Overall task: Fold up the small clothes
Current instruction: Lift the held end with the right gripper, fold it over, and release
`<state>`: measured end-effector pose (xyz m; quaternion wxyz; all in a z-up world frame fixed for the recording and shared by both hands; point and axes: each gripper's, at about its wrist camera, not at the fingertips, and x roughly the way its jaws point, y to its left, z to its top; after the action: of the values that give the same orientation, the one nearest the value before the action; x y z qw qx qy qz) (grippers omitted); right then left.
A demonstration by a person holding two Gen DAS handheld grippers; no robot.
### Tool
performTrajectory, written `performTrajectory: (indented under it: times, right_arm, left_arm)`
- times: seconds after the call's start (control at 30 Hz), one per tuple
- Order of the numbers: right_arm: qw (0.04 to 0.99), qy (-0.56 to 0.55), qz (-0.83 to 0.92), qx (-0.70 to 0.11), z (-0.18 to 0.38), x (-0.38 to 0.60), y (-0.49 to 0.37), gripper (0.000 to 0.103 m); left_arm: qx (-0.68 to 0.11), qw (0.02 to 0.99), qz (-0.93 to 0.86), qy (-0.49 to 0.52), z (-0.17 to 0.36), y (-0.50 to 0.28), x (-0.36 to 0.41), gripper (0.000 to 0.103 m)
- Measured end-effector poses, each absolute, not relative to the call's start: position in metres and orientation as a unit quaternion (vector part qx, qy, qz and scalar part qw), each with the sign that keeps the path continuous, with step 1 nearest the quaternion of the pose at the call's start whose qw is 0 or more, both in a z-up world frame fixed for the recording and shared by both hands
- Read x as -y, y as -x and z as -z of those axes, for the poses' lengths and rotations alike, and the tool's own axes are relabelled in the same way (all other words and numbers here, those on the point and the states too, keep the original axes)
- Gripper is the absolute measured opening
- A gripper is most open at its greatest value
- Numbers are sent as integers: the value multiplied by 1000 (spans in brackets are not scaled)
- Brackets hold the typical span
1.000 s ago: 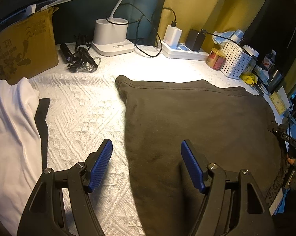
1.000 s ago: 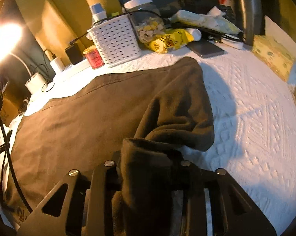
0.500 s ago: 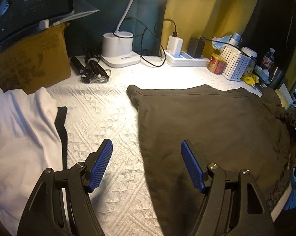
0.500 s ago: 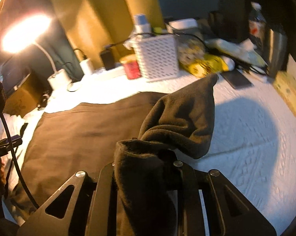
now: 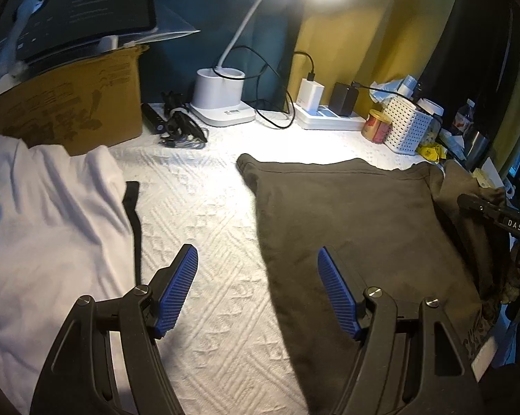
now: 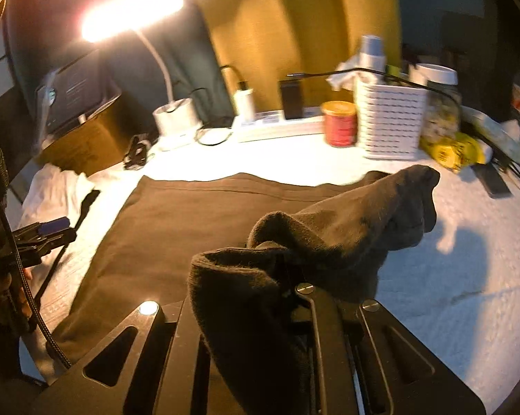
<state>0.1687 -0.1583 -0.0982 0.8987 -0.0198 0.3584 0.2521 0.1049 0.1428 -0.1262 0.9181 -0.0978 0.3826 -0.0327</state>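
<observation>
A dark brown garment point(image 5: 346, 214) lies flat on the white textured cover point(image 5: 208, 228). Its right side point(image 6: 349, 228) is lifted and bunched over my right gripper point(image 6: 287, 276), whose jaws are closing with the cloth pinched between them; the fingertips are hidden under the fabric. In the left wrist view that gripper point(image 5: 484, 207) shows at the right edge, holding the raised fold. My left gripper point(image 5: 258, 287) hovers open over the garment's left edge, blue pads point(image 5: 178, 290) wide apart and holding nothing. A white garment point(image 5: 45, 224) lies at the left.
Along the back stand a cardboard box point(image 5: 69, 110) with a tablet on it, a cable bundle point(image 5: 180, 128), a lit desk lamp point(image 5: 221, 100), a power strip point(image 5: 329, 121), a red can point(image 5: 377, 126) and a white basket point(image 5: 408, 128). Clutter fills the far right.
My right gripper has risen and carried the garment's right side leftward over the flat part. The left gripper has drawn back a little and stayed open.
</observation>
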Motion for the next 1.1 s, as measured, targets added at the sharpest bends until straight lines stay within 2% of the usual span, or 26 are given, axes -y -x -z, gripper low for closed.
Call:
performTrajectory:
  times: [0.83, 1.1]
  right_arm:
    - [848, 82, -380, -361, 104, 37, -125, 13]
    - [812, 106, -410, -401, 129, 6, -108, 15]
  left_arm:
    - [-375, 919, 29, 121, 133, -77, -172, 72]
    - [-379, 917, 24, 122, 135, -69, -173, 72]
